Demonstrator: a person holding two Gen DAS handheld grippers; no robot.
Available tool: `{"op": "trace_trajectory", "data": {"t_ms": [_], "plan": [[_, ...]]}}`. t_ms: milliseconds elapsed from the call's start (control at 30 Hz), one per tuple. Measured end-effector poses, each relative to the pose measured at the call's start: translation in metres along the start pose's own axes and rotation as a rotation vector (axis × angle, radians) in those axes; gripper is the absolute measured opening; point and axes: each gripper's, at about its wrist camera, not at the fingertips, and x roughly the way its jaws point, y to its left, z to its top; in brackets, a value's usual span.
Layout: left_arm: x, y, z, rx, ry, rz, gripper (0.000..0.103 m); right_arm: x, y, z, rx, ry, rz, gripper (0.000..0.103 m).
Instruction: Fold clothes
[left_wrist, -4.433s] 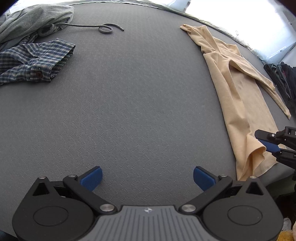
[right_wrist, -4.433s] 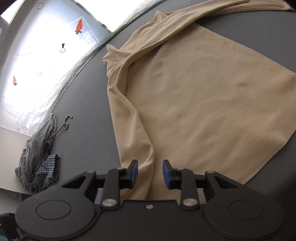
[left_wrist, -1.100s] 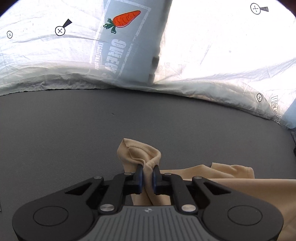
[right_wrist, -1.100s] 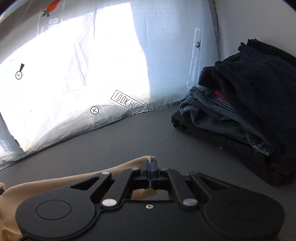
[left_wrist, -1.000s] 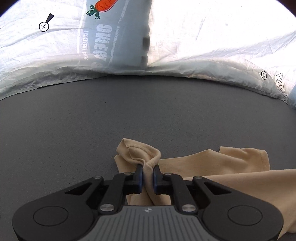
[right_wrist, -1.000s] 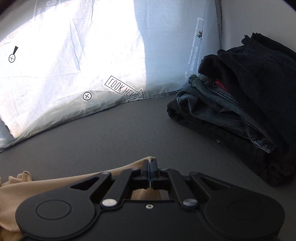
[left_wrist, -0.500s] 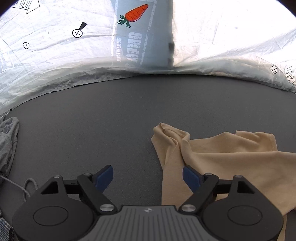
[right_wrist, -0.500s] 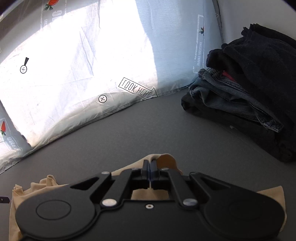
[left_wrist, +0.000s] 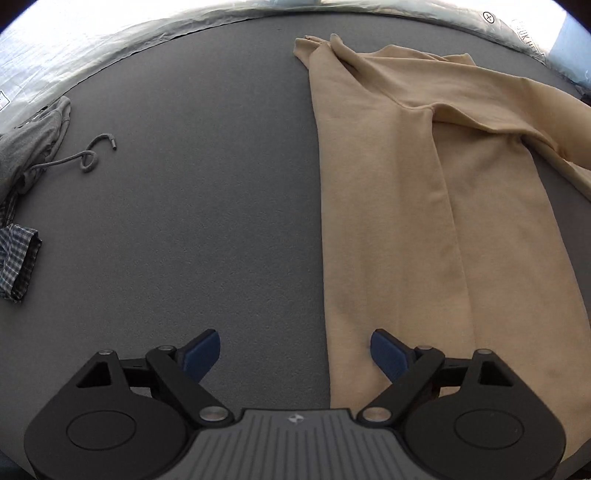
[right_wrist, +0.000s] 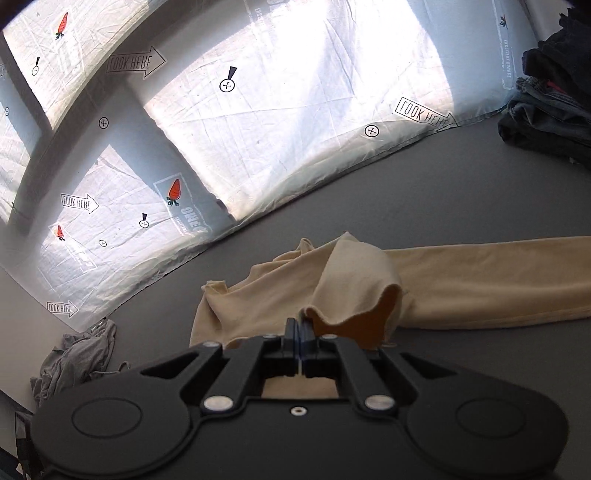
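Grey table (left_wrist: 221, 221) bears a tan shirt (left_wrist: 424, 221) at 2 o'clock; left hand-held gripper (left_wrist: 295, 354) opening, empty, right hand-held gripper (right_wrist: 299, 328) pinching its edge.

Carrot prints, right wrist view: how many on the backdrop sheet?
3. One top left, one centre-left above the printed lettering, one small at the far left. Glare on the backdrop sheet may hide more.

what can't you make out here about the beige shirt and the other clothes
- Beige shirt: right side cut off by the left wrist view's edge.
- Pinched shirt edge: hidden between the shut right gripper pads.
- Dark clothes pile: cropped at the right wrist view's edge.
- Plaid garment: mostly out of frame.
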Motion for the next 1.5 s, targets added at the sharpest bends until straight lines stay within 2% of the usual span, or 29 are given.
{"op": "trace_trajectory", "data": {"t_ms": [133,267,667,1067,1333,1500], "plan": [[-0.009,0.001,-0.025,0.018,-0.006,-0.003,0.089,-0.004,0.023,-0.033,0.015,0.063,0.069,0.001],[-0.01,0.0,-0.047,0.037,0.022,-0.028,0.089,-0.007,0.039,-0.058,0.019,0.111,0.116,0.001],[-0.007,0.005,-0.08,0.095,0.077,-0.081,0.094,-0.02,0.09,-0.114,-0.093,0.208,0.179,0.001],[-0.012,0.016,-0.106,0.16,0.088,-0.131,0.098,-0.019,0.11,-0.164,-0.047,0.294,0.196,0.001],[-0.014,0.024,-0.116,0.199,0.095,-0.133,0.099,-0.011,0.11,-0.191,0.02,0.358,0.204,0.001],[-0.015,0.027,-0.118,0.217,0.096,-0.132,0.099,-0.002,0.102,-0.206,0.081,0.419,0.162,0.002]]}}
